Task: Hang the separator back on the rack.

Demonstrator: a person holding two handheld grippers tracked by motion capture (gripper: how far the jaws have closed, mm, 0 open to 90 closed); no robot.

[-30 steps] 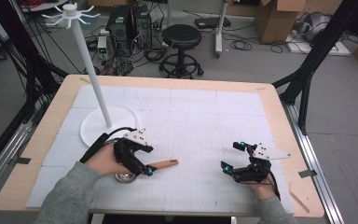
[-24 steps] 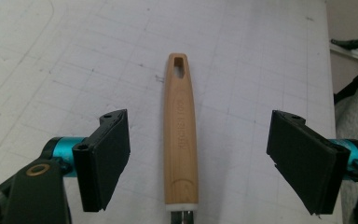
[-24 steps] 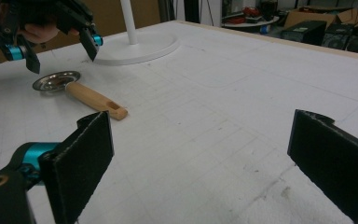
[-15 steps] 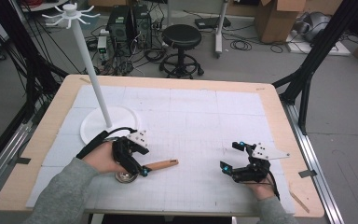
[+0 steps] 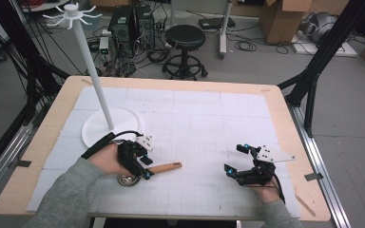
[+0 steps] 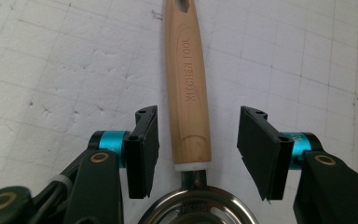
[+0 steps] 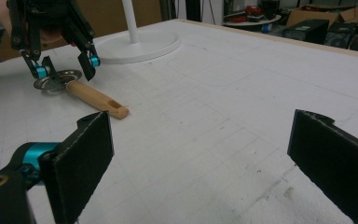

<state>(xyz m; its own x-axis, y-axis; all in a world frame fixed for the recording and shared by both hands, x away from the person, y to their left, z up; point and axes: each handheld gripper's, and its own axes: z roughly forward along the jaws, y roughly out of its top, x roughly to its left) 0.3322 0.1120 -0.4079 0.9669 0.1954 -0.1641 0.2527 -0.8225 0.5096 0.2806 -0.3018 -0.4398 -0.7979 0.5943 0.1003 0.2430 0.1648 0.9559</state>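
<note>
Two claws are mine, and both sit low near the front edge of the white gridded mat (image 5: 195, 114), which also carries the round white base of the tall stand (image 5: 105, 127) off to my left. Lying flat on that mat, the wooden-handled strainer (image 5: 164, 167) runs its long axis roughly left to right across the table, metal bowl toward my left and, I think, a hanging hole at the far handle tip pointing toward my right claw (image 5: 237, 161), which rests well apart with its jaws spread on nothing. Smallest, my left claw (image 6: 193, 149) straddles the handle just above the bowl; its jaws have just been closing, yet gaps remain on both sides.
</note>
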